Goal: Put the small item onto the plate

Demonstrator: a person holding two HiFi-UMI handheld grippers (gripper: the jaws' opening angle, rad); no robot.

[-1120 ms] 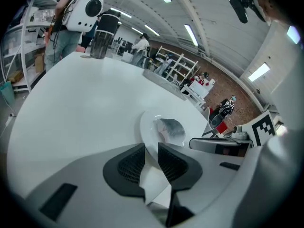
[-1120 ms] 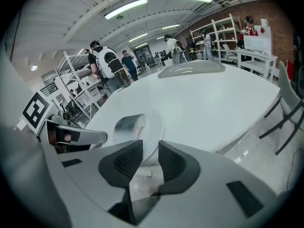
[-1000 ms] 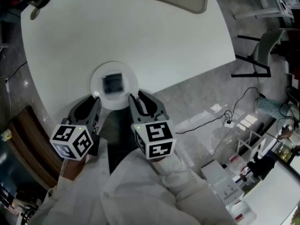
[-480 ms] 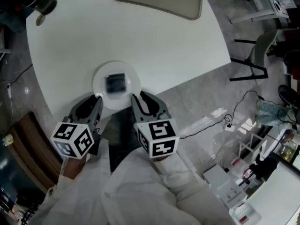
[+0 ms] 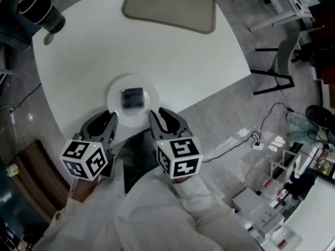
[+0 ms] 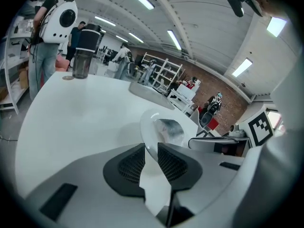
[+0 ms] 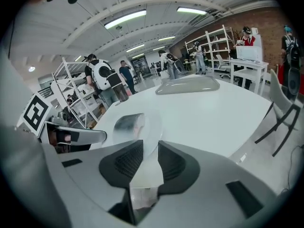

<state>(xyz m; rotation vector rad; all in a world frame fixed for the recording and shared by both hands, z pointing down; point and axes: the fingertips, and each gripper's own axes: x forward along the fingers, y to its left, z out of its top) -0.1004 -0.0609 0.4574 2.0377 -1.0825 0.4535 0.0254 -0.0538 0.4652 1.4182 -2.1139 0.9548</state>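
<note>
A white plate [image 5: 121, 114] carries a small dark, squarish item [image 5: 132, 97] in its middle, over the near edge of the white round table [image 5: 157, 51]. My left gripper [image 5: 107, 118] is shut on the plate's near-left rim and my right gripper [image 5: 157, 114] on its near-right rim. In the left gripper view the plate's rim [image 6: 148, 127] runs between the black pads [image 6: 130, 163], with the greyish item [image 6: 170, 129] just beyond. The right gripper view shows the same: rim [image 7: 151, 127] between the pads [image 7: 173, 163], item [image 7: 127, 125] on the plate.
A beige tray [image 5: 170, 7] lies at the table's far side. A dark tumbler [image 5: 42, 12] and a small round disc [image 5: 48, 38] sit at the far left. A chair [image 5: 282, 61] and cables stand on the floor to the right. People and shelves fill the background.
Both grippers have risen a little together, with the plate and its item between them. The head view has shifted, so more of the table's far side shows.
</note>
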